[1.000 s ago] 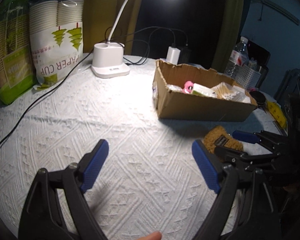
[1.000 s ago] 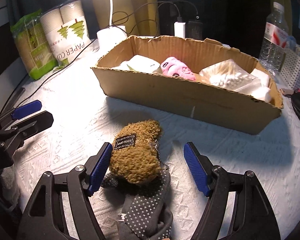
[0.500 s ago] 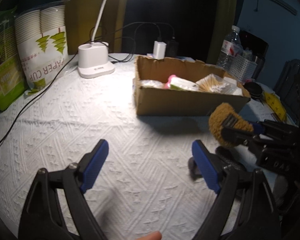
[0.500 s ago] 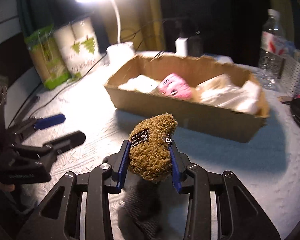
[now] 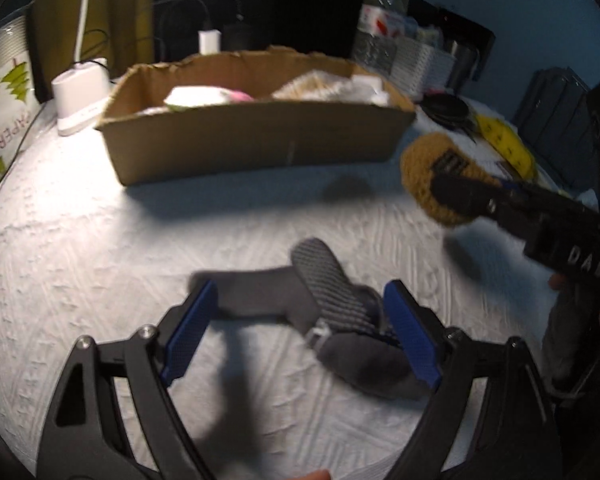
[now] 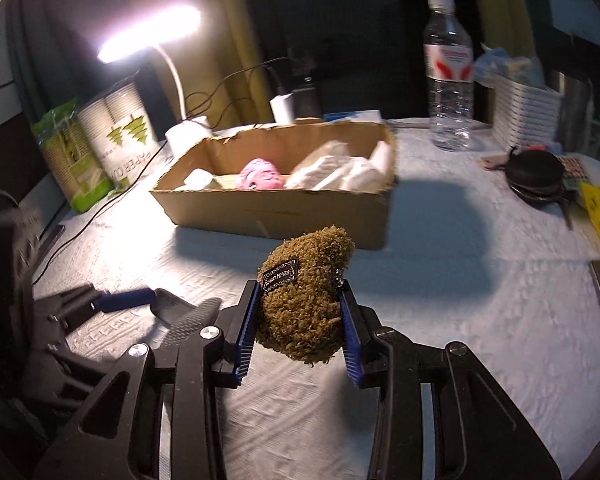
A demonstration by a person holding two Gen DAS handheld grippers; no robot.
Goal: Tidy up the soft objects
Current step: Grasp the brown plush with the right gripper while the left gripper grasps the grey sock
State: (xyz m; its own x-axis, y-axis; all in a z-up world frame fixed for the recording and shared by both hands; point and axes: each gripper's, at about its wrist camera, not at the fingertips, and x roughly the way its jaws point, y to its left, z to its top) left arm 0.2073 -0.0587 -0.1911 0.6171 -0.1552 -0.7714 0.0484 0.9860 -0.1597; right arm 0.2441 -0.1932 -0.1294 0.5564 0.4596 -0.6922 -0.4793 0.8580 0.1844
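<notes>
My right gripper (image 6: pixel 300 320) is shut on a brown fuzzy plush pouch (image 6: pixel 306 300) with a black label and holds it above the table, in front of the cardboard box (image 6: pixel 276 208). The pouch also shows in the left wrist view (image 5: pixel 436 176) at the right. My left gripper (image 5: pixel 300 336) is open, low over a pair of grey dotted gloves (image 5: pixel 332 300) that lie on the white cloth between its jaws. The box (image 5: pixel 252 140) holds a pink soft item (image 6: pixel 260 174) and white packets.
A lit desk lamp (image 6: pixel 180 80), paper cup sleeves (image 6: pixel 116 132) and a green bag stand at the back left. A water bottle (image 6: pixel 448 76), a white basket and a black round case (image 6: pixel 534 172) are at the right. Cables run behind the box.
My right gripper closed on the brown pouch and lifted it off the gloves. My left gripper moved right and forward over the grey gloves.
</notes>
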